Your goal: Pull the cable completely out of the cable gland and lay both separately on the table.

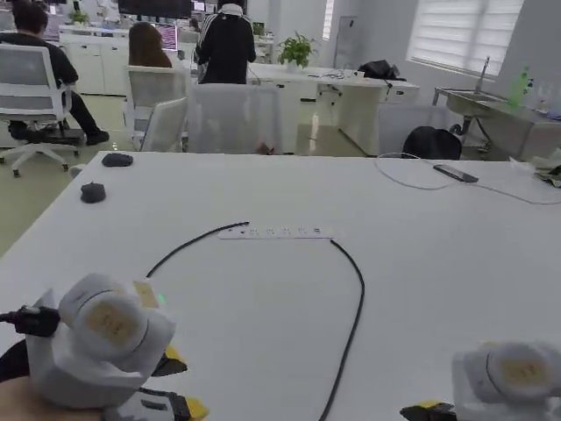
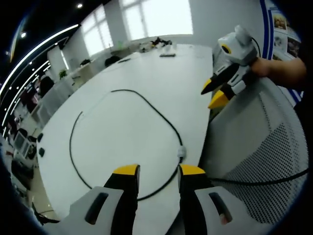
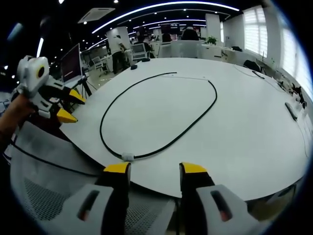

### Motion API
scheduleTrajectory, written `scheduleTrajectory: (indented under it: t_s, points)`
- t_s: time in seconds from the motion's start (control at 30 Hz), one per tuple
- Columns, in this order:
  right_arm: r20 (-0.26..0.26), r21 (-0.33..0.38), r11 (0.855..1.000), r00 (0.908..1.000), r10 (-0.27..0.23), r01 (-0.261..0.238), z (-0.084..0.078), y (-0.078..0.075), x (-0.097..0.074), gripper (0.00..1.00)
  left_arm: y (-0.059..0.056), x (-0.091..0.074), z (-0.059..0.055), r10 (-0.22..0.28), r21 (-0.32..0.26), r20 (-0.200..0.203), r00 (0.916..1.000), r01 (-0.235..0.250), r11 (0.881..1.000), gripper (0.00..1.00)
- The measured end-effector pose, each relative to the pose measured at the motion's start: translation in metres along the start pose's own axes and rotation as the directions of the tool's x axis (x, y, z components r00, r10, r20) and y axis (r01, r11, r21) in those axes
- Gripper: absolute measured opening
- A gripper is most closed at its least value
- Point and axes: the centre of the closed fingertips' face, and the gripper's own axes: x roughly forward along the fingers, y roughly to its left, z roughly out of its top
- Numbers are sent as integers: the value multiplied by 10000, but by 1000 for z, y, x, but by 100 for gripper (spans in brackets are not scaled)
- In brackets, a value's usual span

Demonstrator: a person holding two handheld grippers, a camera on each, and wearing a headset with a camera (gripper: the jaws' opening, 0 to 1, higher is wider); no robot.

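left gripper (image 2: 159, 170) and right gripper (image 3: 155, 168), nearest: each has its yellow-tipped jaws parted and grips nothing. just beyond, at the near table (image 3: 244, 127) edge, the small pale cable gland (image 3: 127, 157) sits on the black cable (image 1: 361, 289), at 11 o'clock from the right gripper. farther off, the cable loops toward 12 o'clock, to a white power strip (image 1: 276, 232).

— How many on the counter (image 1: 438, 263)?
— One cable (image 1: 362, 289), one gland (image 3: 127, 157), one strip (image 1: 276, 232).
— Left of the strip?
— Two mice: far mouse (image 1: 117, 160), near mouse (image 1: 93, 192).
— Right of it?
— One phone (image 1: 455, 173).
— Tongs?
— Two: left tongs (image 2: 155, 171), right tongs (image 3: 155, 169).
— Beyond the strip?
— Three people (image 1: 225, 44).
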Motion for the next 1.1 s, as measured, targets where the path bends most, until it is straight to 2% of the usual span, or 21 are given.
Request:
scheduleTrajectory:
  t_s: [0.13, 0.2, 0.3, 0.33, 0.37, 0.4, 0.43, 0.47, 0.53, 0.57, 0.63, 0.8, 0.93, 1.03, 1.07, 1.1]
  points:
    - [-7, -9, 10000, 10000, 25, -25, 0, 0, 0, 41, -15, 33, 7, -775, 308, -351, 9964, 786, 9964, 32]
    - [4, -7, 10000, 10000, 28, -28, 0, 0, 0, 41, -25, 52, 6, -1271, 328, -604, 9900, 1293, 9911, 32]
    - [4, -22, 10000, 10000, 41, -41, 0, 0, 0, 41, -36, 78, -6, -1731, 280, -1238, 9771, 1778, 9837, 31]
    - [12, -23, 10000, 10000, 47, -47, 0, 0, 0, 41, -41, 87, -12, -1946, 136, -1442, 9702, 1986, 9800, 31]
    - [13, -21, 10000, 10000, 49, -49, 0, 0, 0, 41, -44, 94, -15, -2055, 83, -1523, 9667, 2092, 9778, 31]
    - [10, -15, 10000, 10000, 52, -52, 0, 0, 0, 41, -49, 98, -19, -2364, -170, -1684, 9570, 2369, 9714, 31]
    - [11, -8, 10000, 10000, 52, -52, 0, 0, 0, 41, -53, 105, -18, -2542, -577, -1494, 9555, 2482, 9670, 31]
    - [10, 4, 10000, 10000, 50, -50, 0, 0, 0, 41, -55, 110, -18, -2597, -673, -1392, 9556, 2525, 9652, 30]
    - [-8, -2, 10000, 10000, 58, -58, -1, 0, 0, 41, -54, 118, -26, -2481, -525, -1696, 9538, 2426, 9687, 31]
    - [-28, -21, 10000, 10000, 63, -63, -1, 0, 0, 41, -52, 122, -29, -2318, -445, -1799, 9560, 2275, 9728, 31]
    - [-57, -35, 10000, 10000, 67, -68, -1, 0, 0, 41, -52, 125, -34, -2277, -511, -1850, 9560, 2220, 9737, 31]
    - [-61, -13, 10000, 10000, 39, -39, -2, -1, 0, 41, -57, 129, -42, -2298, -567, -1880, 9549, 2230, 9732, 33]
    - [-78, -30, 10000, 10000, 43, -44, -2, 0, 0, 41, -57, 131, -49, -2248, -503, -1959, 9545, 2192, 9744, 33]
    - [-80, -41, 10000, 10000, 18, -18, -2, -1, 0, 41, -55, 134, -53, -2084, -335, -2023, 9569, 2060, 9780, 33]
    - [-76, -38, 10000, 10000, -2, 2, -2, -1, 0, 41, -52, 134, -51, -2009, -220, -1840, 9622, 2003, 9795, 31]
    - [-70, -34, 10000, 10000, -20, 19, -2, -1, 0, 41, -51, 132, -52, -2026, -364, -1861, 9614, 1993, 9793, 30]
